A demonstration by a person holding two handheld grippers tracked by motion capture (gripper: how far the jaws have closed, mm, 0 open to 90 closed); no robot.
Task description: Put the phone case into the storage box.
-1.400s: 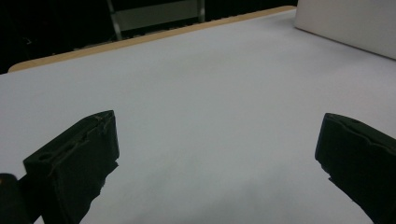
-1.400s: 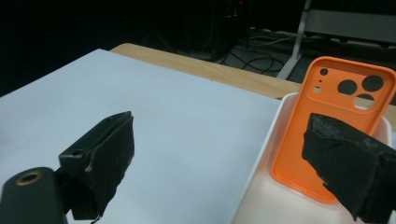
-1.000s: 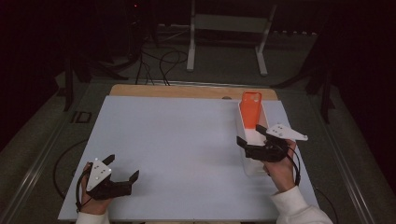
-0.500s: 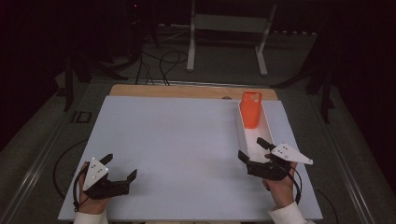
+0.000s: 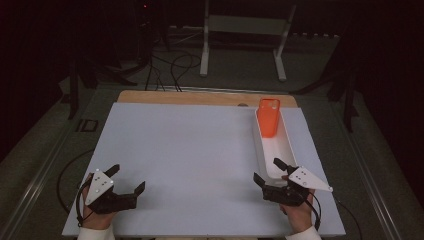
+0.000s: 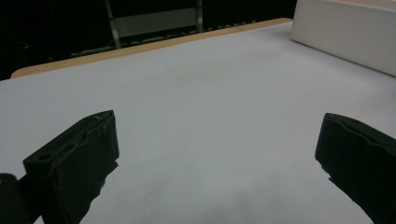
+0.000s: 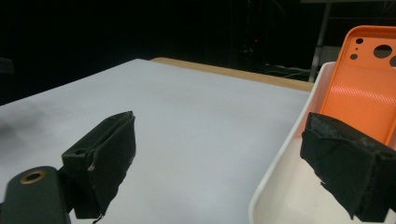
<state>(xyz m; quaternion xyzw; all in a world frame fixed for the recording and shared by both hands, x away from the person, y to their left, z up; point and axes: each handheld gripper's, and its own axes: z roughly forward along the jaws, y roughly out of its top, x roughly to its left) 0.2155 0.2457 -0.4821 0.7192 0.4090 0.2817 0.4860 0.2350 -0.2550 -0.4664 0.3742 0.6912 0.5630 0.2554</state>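
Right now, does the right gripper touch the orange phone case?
Apart. In the high view the right gripper is open at the near end of the white tray, while the orange phone case leans at the far end.

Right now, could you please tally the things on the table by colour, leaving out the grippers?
Orange: 1, the phone case
White: 1, the long tray
Total: 2

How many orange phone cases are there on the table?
1. The orange plastic phone case leans at the far end of the long white tray, on the table's right side. Nothing visible suggests another.
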